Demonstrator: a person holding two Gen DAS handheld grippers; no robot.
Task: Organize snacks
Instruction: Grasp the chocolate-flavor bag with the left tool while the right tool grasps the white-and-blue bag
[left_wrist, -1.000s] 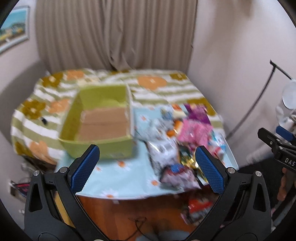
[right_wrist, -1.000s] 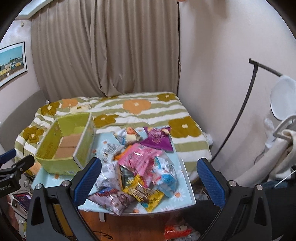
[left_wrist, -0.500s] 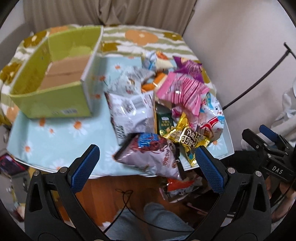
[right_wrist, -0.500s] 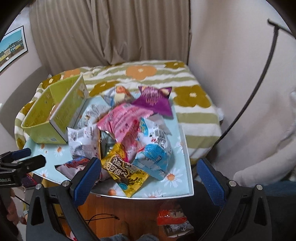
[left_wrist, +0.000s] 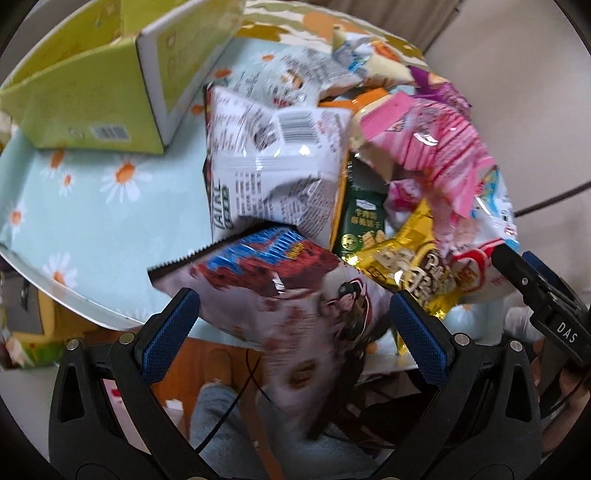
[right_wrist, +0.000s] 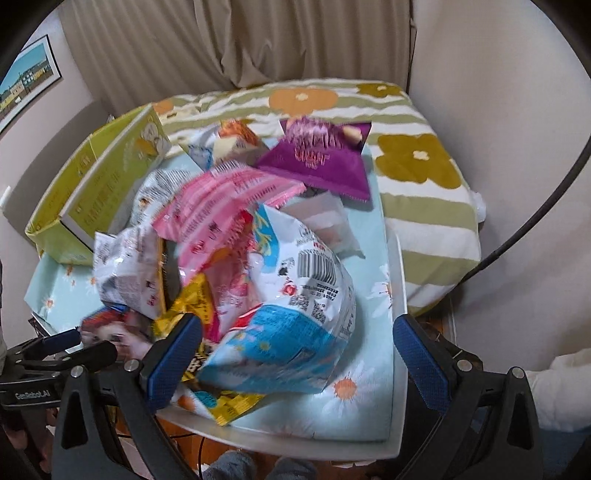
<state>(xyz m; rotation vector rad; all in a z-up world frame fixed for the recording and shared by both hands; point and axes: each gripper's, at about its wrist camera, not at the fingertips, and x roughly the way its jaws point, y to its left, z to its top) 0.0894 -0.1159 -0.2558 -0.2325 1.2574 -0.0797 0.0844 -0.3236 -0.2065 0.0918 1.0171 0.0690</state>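
A bed (right_wrist: 424, 122) with a green-striped, flower-printed cover fills the far side of the room, under beige curtains (right_wrist: 258, 40). Against it stands the worktop (left_wrist: 88, 206), covered in pale blue cloth with daisies. On the worktop's left part sits a lime green cardboard box (left_wrist: 88, 96), open at the top. To the right of the box lies a heap of snack bags, overlapping one another. The blue and white bag (right_wrist: 291, 325) lies nearest the right gripper (right_wrist: 299, 358), with a barcode facing up. A pink bag (right_wrist: 221, 206) rests across the top of the heap, and a purple bag (right_wrist: 317, 162) lies at the far edge toward the bed. A white bag with a barcode (left_wrist: 273, 166) lies just beside the box, partly over a dark green packet (left_wrist: 362, 225) and next to a gold packet (left_wrist: 406, 262). The red and blue bag (left_wrist: 288, 288) hangs over the near edge of the worktop, right in front of the left gripper (left_wrist: 291, 328). Both grippers are spread wide and grasp nothing; the left one's blue pads (left_wrist: 170, 332) flank the red and blue bag, though contact cannot be told.
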